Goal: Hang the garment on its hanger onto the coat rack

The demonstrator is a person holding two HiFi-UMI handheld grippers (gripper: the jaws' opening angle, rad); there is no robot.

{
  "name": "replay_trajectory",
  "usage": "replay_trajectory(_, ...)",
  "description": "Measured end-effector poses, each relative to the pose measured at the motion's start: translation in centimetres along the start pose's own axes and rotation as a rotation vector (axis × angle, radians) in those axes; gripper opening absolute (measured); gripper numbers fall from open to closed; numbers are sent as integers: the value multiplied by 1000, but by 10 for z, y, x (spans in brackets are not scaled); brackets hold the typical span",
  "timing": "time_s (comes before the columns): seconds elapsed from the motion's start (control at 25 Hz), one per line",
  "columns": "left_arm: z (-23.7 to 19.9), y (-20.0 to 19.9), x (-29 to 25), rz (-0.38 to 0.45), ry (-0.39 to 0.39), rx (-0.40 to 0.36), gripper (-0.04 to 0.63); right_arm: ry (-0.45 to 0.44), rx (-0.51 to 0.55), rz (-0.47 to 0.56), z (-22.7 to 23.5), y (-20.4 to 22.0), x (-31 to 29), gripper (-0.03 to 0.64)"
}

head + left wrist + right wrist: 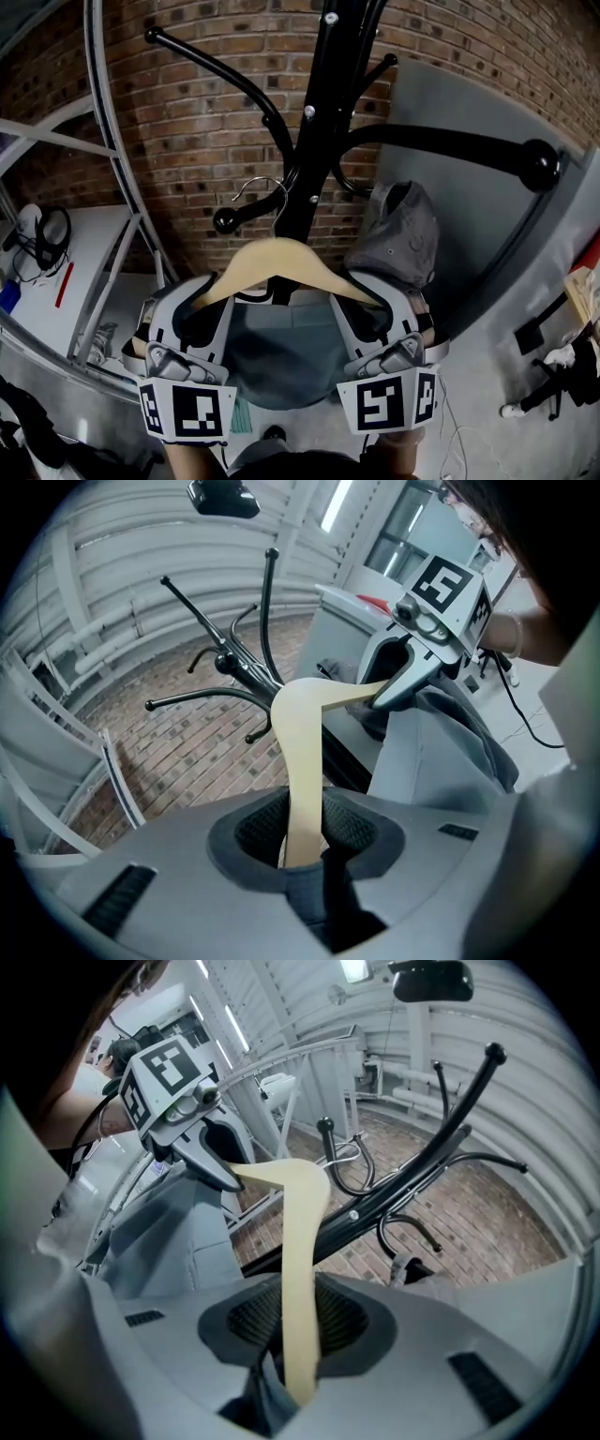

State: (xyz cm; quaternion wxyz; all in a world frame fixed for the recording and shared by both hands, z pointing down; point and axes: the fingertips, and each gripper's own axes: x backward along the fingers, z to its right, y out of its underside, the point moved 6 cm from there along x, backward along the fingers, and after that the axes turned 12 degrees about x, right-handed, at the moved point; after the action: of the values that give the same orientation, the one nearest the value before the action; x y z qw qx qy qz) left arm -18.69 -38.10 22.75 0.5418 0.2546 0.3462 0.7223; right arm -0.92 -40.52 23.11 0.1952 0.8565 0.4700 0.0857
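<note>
Mid-task, with the carry part looking done and the hanging itself left.

The left gripper (pixel 202 305) is clamping the left arm of the wooden hanger (pixel 281 261), its pads pressing on the wood with a fold of cloth caught alongside. The right gripper (pixel 369 305) is doing the same on the right arm, so both are gripping the hanger and neither is free.

The hanger is spanning between the two grippers. The garment (pixel 281 361) is draped on it and hanging down below and between them.

The metal hook (pixel 260 187) is rising from the hanger's middle, ahead of and above both grippers. It is sitting right at the ball-ended peg (pixel 246 212) of the coat rack (pixel 319 122). Whether the hook is already over that peg or just beside it cannot be told from these views.

A grey bag (pixel 398 234) is occupying another peg, ahead of the right gripper.

Judged remaining: seating the hook fully on the peg, letting both grippers go, and checking the garment is hanging free.
</note>
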Motion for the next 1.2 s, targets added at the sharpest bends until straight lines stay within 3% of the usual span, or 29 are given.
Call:
replay_trajectory(0.68, 12, 32, -28, -76, 59, 33, 102, -75, -5, -72, -22, 21, -27, 106)
replay_trajectory(1.2, 10, 37, -30, 4, 26, 53, 116, -72, -53, -81, -26, 24, -29, 107)
